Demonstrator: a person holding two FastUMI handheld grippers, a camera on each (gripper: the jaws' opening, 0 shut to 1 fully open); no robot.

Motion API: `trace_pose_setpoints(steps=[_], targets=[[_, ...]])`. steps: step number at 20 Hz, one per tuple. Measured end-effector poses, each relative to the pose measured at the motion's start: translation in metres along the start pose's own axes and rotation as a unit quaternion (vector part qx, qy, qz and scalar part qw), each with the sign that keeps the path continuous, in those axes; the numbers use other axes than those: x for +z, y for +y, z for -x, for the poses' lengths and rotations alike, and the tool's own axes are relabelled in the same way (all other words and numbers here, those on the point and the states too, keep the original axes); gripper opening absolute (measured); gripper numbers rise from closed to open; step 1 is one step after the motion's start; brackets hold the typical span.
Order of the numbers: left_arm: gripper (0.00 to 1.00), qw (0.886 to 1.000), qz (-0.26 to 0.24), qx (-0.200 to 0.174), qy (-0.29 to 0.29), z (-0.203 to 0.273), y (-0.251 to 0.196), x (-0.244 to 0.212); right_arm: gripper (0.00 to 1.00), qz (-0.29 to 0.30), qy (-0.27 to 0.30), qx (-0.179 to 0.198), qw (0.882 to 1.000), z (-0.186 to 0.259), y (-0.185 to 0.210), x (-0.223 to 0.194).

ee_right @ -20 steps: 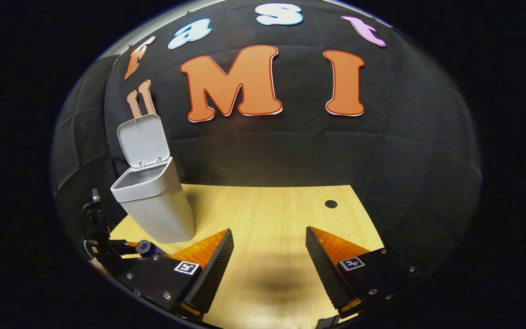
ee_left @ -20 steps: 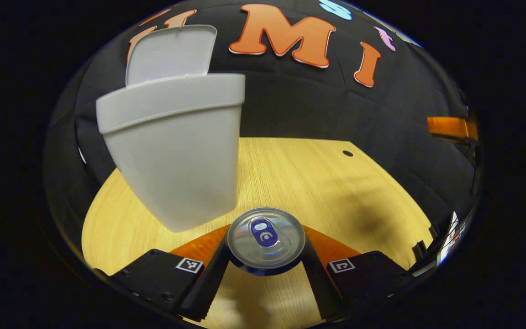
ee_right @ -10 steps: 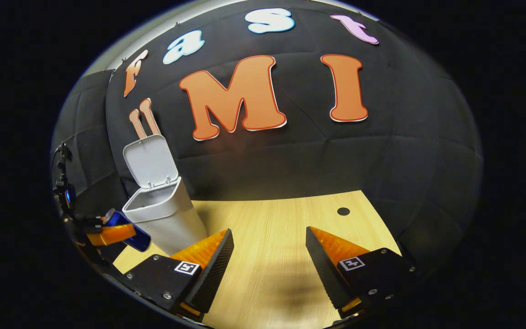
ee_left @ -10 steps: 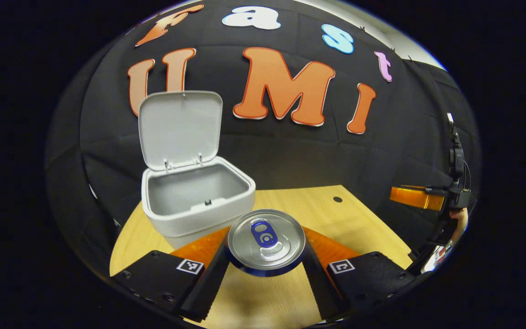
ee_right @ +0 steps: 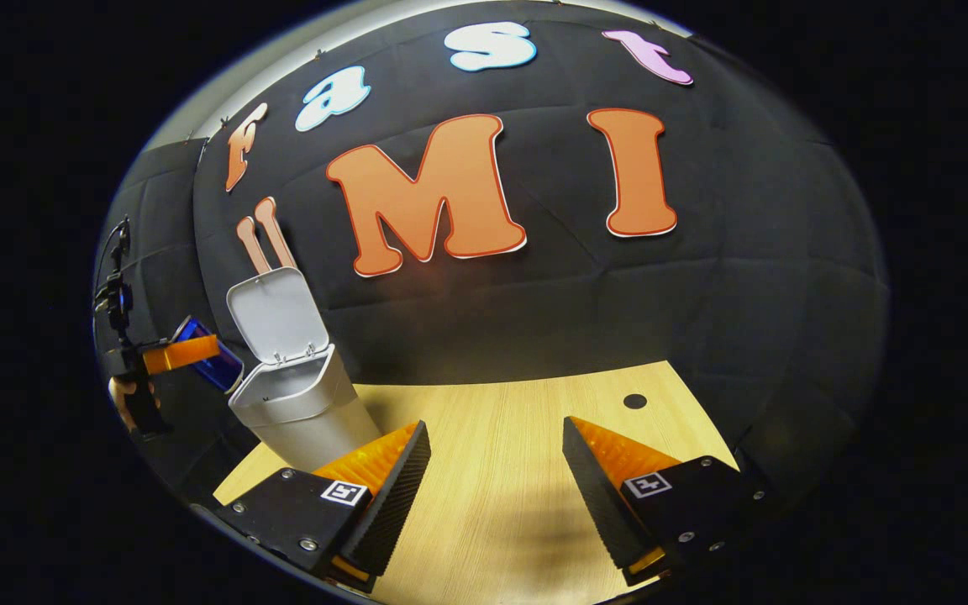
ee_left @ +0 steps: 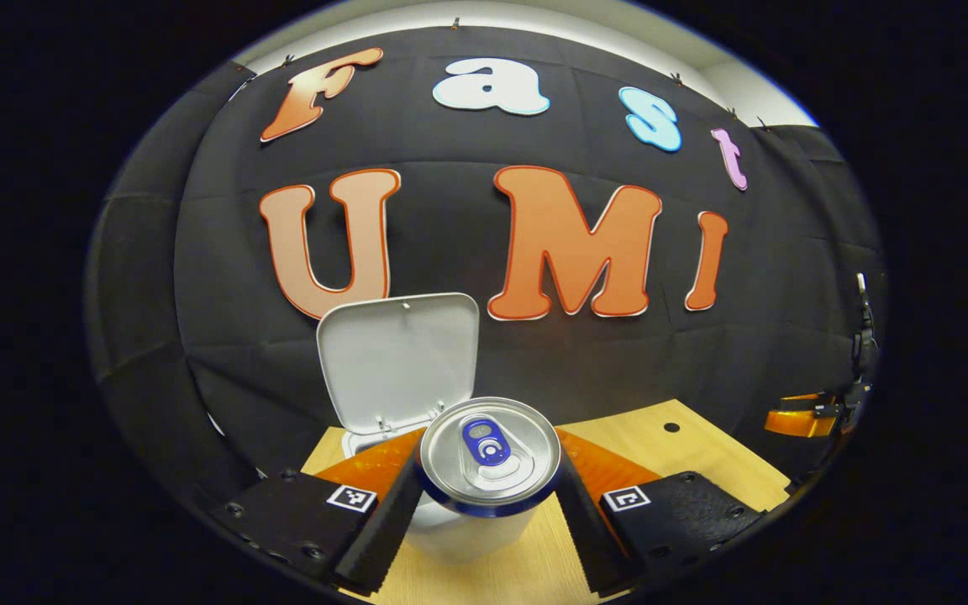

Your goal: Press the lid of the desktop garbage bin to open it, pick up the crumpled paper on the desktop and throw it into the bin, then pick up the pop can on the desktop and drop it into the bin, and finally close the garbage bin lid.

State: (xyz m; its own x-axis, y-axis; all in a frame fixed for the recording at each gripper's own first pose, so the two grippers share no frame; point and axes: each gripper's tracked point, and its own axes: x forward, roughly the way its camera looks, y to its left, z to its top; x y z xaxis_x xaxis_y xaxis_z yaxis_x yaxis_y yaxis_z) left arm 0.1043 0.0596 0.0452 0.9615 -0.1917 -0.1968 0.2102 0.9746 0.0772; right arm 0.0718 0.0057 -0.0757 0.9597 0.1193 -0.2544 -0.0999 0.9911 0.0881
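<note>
Left tool (ee_left: pixel 488 496) clamped on pop can (ee_left: pixel 489 454), raised beside bin (ee_right: pixel 303 403), lid (ee_left: pixel 400 357) up. Center can over opening before releasing. Right tool (ee_right: pixel 497 470) spread apart, idle.

Pop can (ee_left: pixel 490 455) hides most of garbage bin (ee_left: pixel 459 528) opening; contents can't be seen.

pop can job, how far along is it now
Done: the bin stands with its lid up. No crumpled paper shows on the desktop. In hand: the left gripper clamps the pop can, raised beside the bin's mouth. Left: drop the can in, close the lid. The right gripper waits open.
</note>
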Motion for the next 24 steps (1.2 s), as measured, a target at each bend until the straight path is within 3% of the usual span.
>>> trace_pose_setpoints(steps=[8, 12, 15, 24], targets=[[0.83, 0.998, 0.039, 0.01, 0.049, -0.067, 0.03, -0.04, 0.95, 0.004, 0.007, -0.03, 1.0, 0.01, -0.019, -0.006], [0.86, 0.998, 0.047, 0.013, 0.05, -0.069, 0.033, -0.049, 0.95, 0.0, 0.016, -0.04, 0.999, 0.011, -0.026, -0.013], [0.96, 0.998, 0.049, 0.008, 0.04, -0.063, 0.026, -0.043, 0.95, -0.002, 0.022, -0.044, 0.999, 0.011, -0.028, -0.018], [0.95, 0.999, 0.039, 0.009, 0.019, -0.045, 0.019, -0.019, 0.95, 0.002, 0.029, -0.026, 0.999, 0.003, -0.013, -0.021]])
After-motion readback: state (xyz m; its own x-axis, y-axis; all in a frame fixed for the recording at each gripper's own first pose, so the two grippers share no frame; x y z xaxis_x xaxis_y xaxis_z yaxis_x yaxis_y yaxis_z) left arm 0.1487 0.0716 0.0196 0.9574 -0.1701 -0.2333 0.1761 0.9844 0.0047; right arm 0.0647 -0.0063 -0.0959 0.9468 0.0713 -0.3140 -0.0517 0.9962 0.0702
